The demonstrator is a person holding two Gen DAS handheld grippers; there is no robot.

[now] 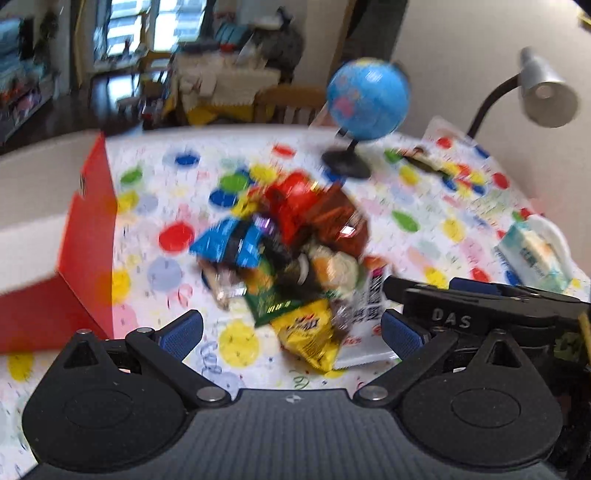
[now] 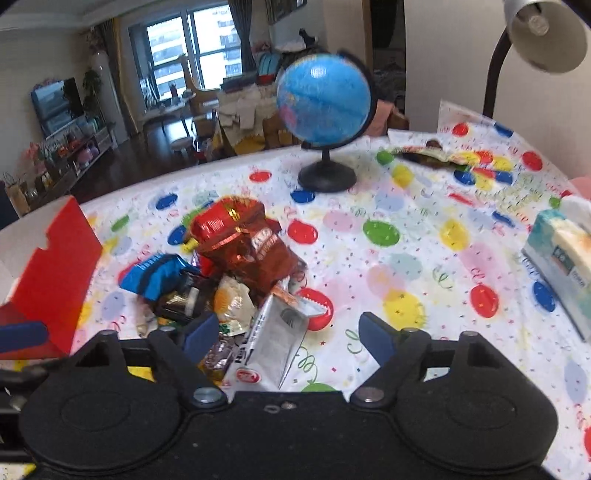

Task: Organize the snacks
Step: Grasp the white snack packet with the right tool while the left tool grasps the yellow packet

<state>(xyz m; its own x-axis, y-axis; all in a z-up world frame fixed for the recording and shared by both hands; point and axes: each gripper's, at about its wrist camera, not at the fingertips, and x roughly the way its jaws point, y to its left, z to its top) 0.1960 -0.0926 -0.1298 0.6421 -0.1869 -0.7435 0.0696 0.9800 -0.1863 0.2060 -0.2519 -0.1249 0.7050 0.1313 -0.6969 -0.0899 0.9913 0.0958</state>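
A heap of snack packets lies on the dotted tablecloth: a red foil bag [image 1: 295,206] [image 2: 240,240], a blue packet [image 1: 229,243] [image 2: 159,277], a green packet [image 1: 273,302], a yellow packet [image 1: 310,336] and a white-silver packet [image 1: 365,314] [image 2: 273,339]. My left gripper [image 1: 291,332] is open just in front of the heap, with the yellow packet showing between its blue pads [image 1: 183,332]. My right gripper [image 2: 290,338] [image 1: 424,291] is open beside it; the white-silver packet shows between its pads, which do not press on it.
A red box with a white inside [image 1: 85,258] [image 2: 55,266] stands open at the left. A blue globe [image 1: 369,99] [image 2: 325,103] stands behind the heap. A tissue pack [image 1: 532,258] [image 2: 561,266] lies at the right, under a desk lamp [image 1: 546,92] [image 2: 546,33].
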